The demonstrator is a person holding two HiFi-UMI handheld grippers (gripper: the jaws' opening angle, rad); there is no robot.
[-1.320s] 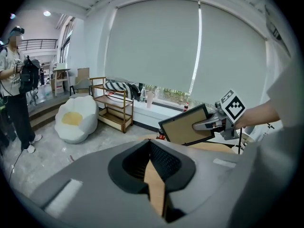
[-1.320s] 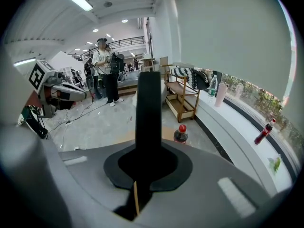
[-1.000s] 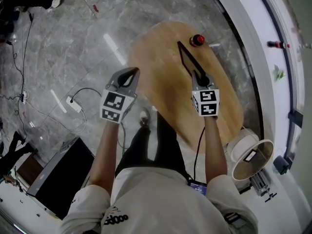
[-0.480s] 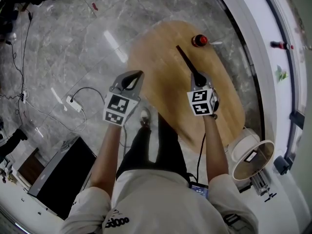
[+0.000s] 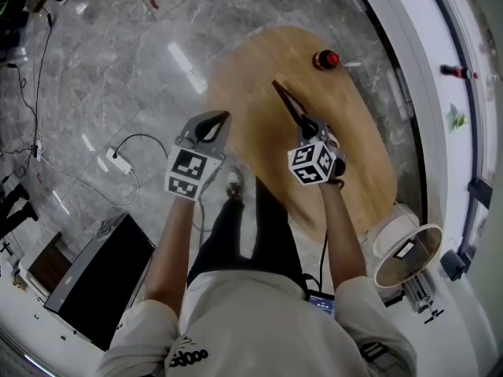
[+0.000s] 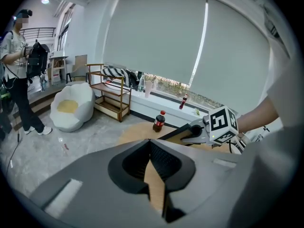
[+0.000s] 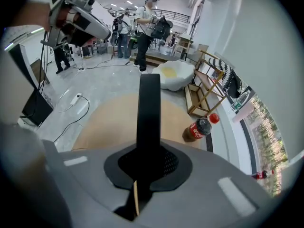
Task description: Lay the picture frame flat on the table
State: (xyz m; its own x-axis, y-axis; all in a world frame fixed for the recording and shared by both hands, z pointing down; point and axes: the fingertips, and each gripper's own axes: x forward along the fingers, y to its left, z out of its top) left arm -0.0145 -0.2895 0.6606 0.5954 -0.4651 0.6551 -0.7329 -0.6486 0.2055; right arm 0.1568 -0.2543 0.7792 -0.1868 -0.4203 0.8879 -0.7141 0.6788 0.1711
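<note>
In the head view the black picture frame (image 5: 289,103) stands tilted on edge over the oval wooden table (image 5: 251,73). My right gripper (image 5: 311,129) is shut on its near end. From the right gripper view, the frame (image 7: 149,106) rises as a dark bar straight out of the closed jaws (image 7: 147,161). My left gripper (image 5: 222,118) hangs by the table's left edge, shut with nothing in it. The left gripper view has its tips (image 6: 150,143) meeting over the tabletop, with the frame (image 6: 176,134) further off to the right.
A cola bottle (image 5: 324,60) stands at the table's far end. A round white bin (image 5: 405,254) sits at the near right. On the floor to the left are a black case (image 5: 102,277) and a power strip with cables (image 5: 118,163). People (image 7: 147,23) stand far behind.
My right gripper has come down and rolled, and the frame's far end has swung to the left and lower toward the tabletop. The left gripper has stayed put.
</note>
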